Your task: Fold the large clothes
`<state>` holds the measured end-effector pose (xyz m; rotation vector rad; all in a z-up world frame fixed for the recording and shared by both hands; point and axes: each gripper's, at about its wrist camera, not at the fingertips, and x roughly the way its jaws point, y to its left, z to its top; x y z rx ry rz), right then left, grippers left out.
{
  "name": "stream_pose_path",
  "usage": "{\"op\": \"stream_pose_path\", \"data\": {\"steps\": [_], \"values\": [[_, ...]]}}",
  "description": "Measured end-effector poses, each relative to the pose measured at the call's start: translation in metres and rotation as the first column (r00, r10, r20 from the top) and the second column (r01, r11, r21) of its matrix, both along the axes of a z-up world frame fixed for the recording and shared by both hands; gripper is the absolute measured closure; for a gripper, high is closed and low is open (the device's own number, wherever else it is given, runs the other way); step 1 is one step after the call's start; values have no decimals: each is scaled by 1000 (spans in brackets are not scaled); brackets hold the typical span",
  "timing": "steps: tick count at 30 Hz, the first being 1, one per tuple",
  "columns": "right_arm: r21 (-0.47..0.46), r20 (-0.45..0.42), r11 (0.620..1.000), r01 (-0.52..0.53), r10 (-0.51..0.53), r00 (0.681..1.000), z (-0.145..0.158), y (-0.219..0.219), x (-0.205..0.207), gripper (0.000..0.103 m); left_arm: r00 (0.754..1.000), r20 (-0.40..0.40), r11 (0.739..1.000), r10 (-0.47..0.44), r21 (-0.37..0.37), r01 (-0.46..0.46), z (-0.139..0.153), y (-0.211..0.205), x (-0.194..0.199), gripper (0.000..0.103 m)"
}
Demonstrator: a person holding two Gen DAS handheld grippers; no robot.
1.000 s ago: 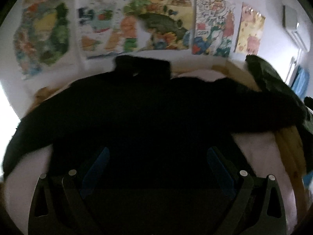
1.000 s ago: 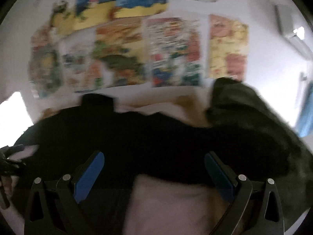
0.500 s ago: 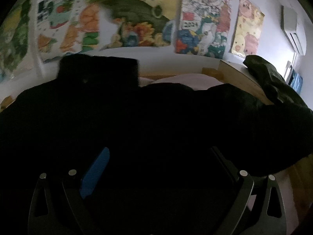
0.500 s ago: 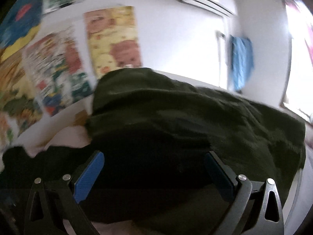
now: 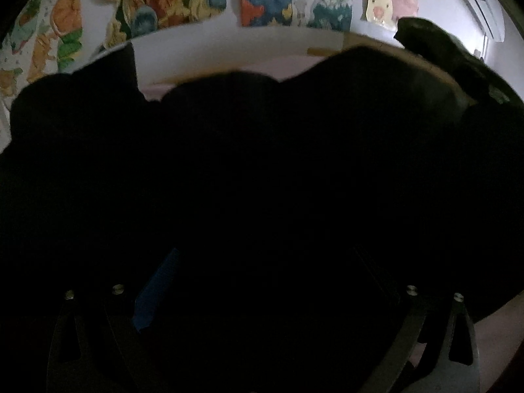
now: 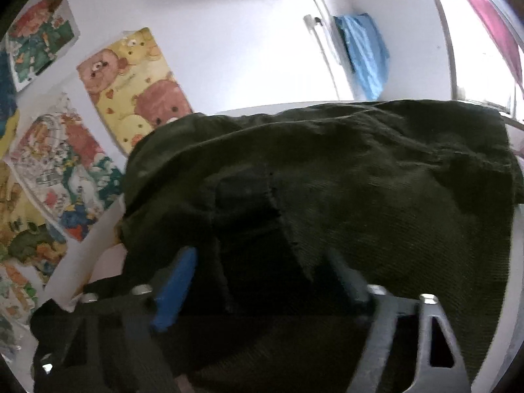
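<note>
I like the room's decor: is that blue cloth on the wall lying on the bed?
No, the blue cloth hangs on the white wall, above the dark green garment.

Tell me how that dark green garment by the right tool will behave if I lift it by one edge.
The green garment will probably sag and drape: it already lies in soft folds and wrinkles. Its ribbed, thick-looking weave suggests some weight, so a single-edge lift may leave most of it trailing. The textured cloth looks unlikely to slip from the right tool, whose fingers stand apart around a fold.
</note>
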<state>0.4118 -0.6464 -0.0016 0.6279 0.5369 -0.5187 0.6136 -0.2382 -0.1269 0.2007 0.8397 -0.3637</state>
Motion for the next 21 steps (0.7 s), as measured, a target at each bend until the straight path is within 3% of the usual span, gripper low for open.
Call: {"op": "stream_pose_path", "data": {"steps": [6, 10, 17, 21], "values": [[-44, 28, 997, -59, 61, 998, 4, 16, 6, 54, 1000, 6, 1000, 3, 26, -3, -25, 1, 4, 1], [-59, 83, 993, -99, 103, 991, 17, 25, 7, 59, 1000, -14, 1000, 10, 3, -10, -23, 9, 6, 1], [-132, 186, 960, -247, 269, 945, 53, 72, 14, 62, 997, -63, 992, 49, -117, -56, 24, 66, -5, 1], [-164, 230, 919, -360, 390, 892, 70, 115, 27, 63, 997, -47, 986, 54, -153, -60, 58, 107, -25, 1]]}}
